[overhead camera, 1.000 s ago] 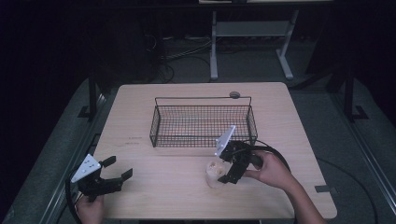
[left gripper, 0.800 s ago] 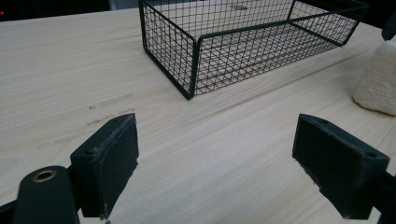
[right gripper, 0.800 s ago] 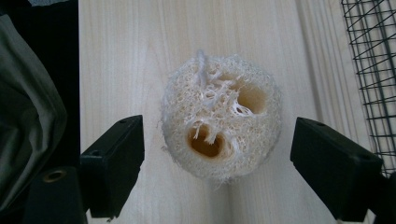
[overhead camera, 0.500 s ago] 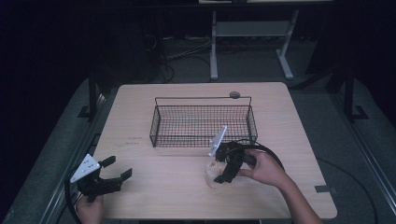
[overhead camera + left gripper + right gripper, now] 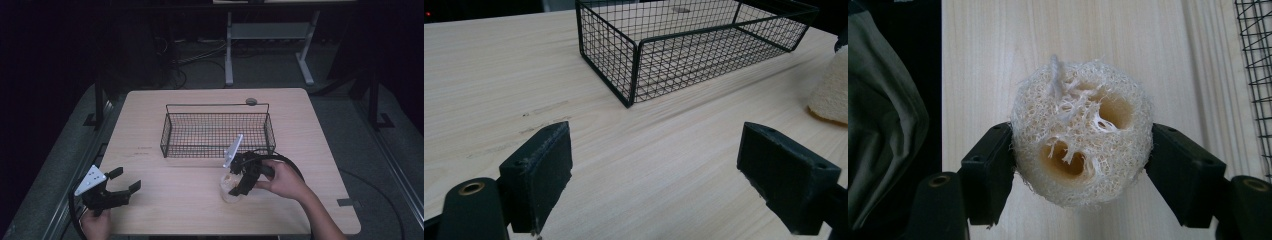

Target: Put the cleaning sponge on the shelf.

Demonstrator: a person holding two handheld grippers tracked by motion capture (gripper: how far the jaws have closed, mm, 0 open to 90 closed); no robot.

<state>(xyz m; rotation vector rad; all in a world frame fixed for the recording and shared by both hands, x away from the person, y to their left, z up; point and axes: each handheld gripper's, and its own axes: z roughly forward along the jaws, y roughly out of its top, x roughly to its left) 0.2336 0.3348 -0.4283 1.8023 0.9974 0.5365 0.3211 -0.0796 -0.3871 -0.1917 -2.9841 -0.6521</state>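
A pale round loofah sponge (image 5: 1080, 105) with two holes in its face lies on the wooden table (image 5: 310, 130), in front of the wire basket (image 5: 215, 105). My right gripper (image 5: 1082, 145) points down over it, and its two pads press the sponge's sides. In the high view the right gripper (image 5: 239, 187) sits on the sponge (image 5: 227, 192) at the table's front middle. My left gripper (image 5: 129, 178) rests open near the front left corner with nothing between its jaws. In the left gripper view the gripper (image 5: 654, 170) faces the basket (image 5: 634, 60), with the sponge (image 5: 831, 92) at the right edge.
The black wire basket holds nothing I can see and stands mid-table. A small grey disc (image 5: 251, 101) lies behind it. A metal stand (image 5: 265, 35) and cables are on the floor beyond the table. Dark cloth (image 5: 883, 115) shows past the table's front edge.
My right gripper has come in toward the left over the loofah and tilted down onto it, with its jaws now on both sides. The left gripper has stayed put.
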